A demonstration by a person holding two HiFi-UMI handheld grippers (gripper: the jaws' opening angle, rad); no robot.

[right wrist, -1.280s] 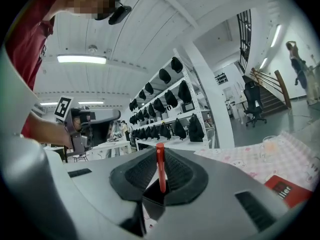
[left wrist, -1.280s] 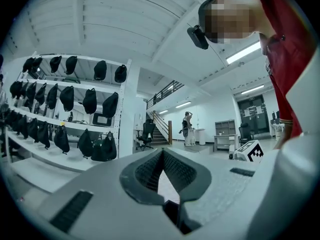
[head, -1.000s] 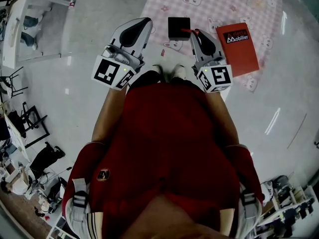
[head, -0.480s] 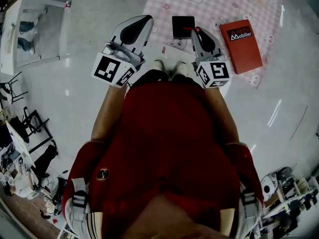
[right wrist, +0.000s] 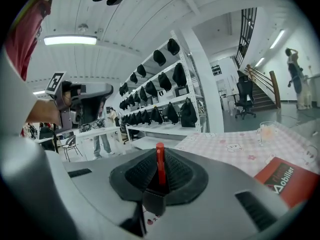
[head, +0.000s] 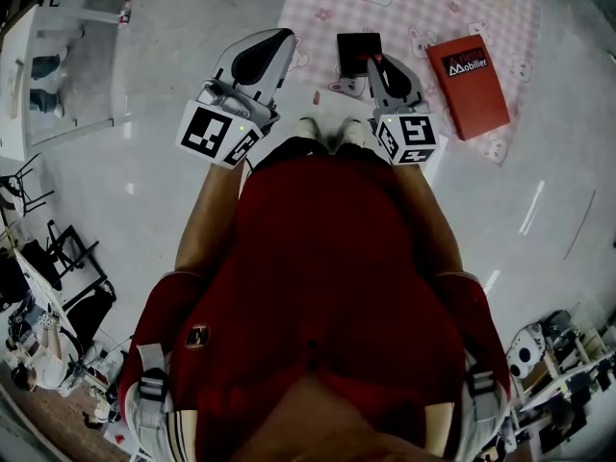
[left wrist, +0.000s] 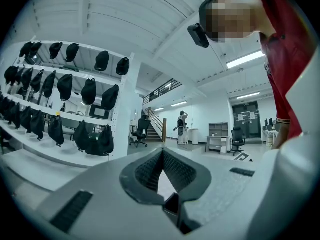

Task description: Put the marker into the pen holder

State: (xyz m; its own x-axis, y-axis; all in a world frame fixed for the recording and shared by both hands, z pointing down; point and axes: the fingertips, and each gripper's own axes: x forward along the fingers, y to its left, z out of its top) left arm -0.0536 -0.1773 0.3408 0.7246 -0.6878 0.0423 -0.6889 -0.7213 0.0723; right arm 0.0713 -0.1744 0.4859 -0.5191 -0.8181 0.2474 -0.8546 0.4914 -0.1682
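Observation:
In the head view my right gripper (head: pixel 376 63) is shut on a red marker (head: pixel 370 59), whose tip reaches the right edge of the black square pen holder (head: pixel 355 52) on the pink checked mat (head: pixel 423 8). The right gripper view shows the marker (right wrist: pixel 160 163) standing upright between the black pads (right wrist: pixel 177 171), its end poking above them. The left gripper (head: pixel 282 38) hangs left of the holder over bare floor. In its own view the left gripper (left wrist: pixel 162 156) has its pad tips together and nothing between them.
A red book (head: pixel 474 77) lies on the mat right of the holder; the book (right wrist: pixel 289 180) also shows in the right gripper view, with a glass cup (right wrist: pixel 266 132) behind it. The person's shoes (head: pixel 308 128) stand at the mat's near edge. Shelves of black bags (right wrist: pixel 165 109) line the room.
The right gripper with the marker has edged forward and left, bringing the marker's tip against the pen holder's right edge. The left gripper has hardly moved.

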